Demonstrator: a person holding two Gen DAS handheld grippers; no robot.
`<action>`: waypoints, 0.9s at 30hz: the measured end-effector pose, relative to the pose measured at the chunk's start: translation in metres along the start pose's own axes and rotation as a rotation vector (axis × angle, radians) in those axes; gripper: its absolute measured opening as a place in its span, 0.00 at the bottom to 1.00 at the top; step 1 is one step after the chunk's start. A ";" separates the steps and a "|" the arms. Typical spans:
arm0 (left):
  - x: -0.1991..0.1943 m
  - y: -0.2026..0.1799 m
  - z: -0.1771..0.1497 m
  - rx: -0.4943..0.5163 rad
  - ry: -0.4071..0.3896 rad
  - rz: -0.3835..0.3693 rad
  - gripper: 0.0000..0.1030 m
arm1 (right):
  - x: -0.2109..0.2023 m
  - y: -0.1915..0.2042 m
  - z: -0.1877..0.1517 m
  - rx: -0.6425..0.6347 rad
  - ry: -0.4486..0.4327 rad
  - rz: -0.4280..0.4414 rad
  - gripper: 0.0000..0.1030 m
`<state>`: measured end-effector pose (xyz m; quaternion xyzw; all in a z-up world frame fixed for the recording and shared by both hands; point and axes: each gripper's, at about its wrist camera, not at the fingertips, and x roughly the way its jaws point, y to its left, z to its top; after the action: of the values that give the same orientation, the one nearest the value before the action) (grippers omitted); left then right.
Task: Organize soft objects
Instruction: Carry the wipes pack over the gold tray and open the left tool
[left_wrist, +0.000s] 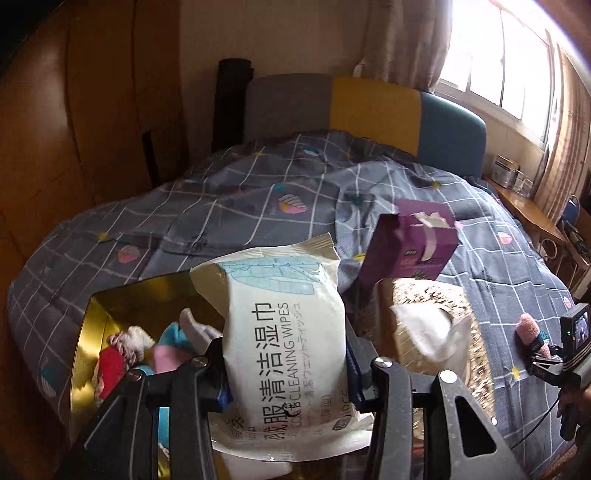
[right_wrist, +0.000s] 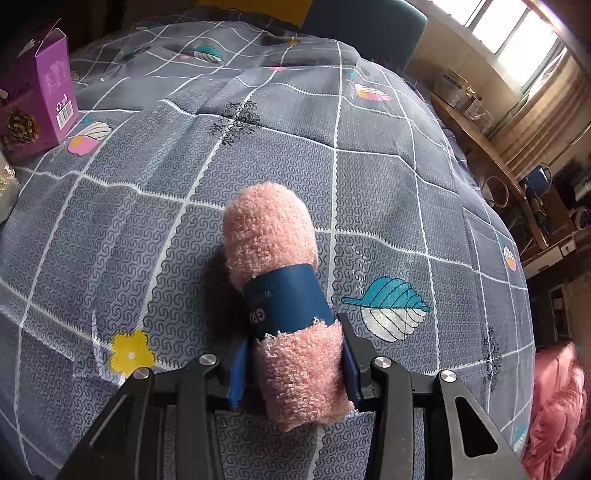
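The left gripper (left_wrist: 288, 373) is clamped on a wipes pack (left_wrist: 284, 347) above the gold box (left_wrist: 92, 332); the right gripper (right_wrist: 295, 369) grips a pink towel roll (right_wrist: 284, 295) over the bed (right_wrist: 369, 166).

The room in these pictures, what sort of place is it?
Most likely a bedroom in a home. A bed with a grey checked quilt fills both views, a padded headboard stands at its far end, and a curtained window lets in daylight beside it.
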<state>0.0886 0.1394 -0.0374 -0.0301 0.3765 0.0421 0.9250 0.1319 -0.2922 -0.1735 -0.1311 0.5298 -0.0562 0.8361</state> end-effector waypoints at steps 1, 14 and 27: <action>0.002 0.008 -0.004 -0.014 0.010 0.005 0.44 | 0.000 0.000 0.000 -0.001 -0.001 -0.001 0.41; -0.015 0.138 -0.080 -0.305 0.102 0.049 0.44 | -0.001 0.000 0.001 -0.010 -0.002 -0.005 0.40; 0.036 0.108 -0.081 -0.255 0.164 0.045 0.44 | -0.001 0.001 0.002 -0.008 -0.003 -0.009 0.40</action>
<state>0.0469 0.2414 -0.1231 -0.1421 0.4429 0.1074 0.8787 0.1327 -0.2909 -0.1722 -0.1370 0.5280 -0.0574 0.8362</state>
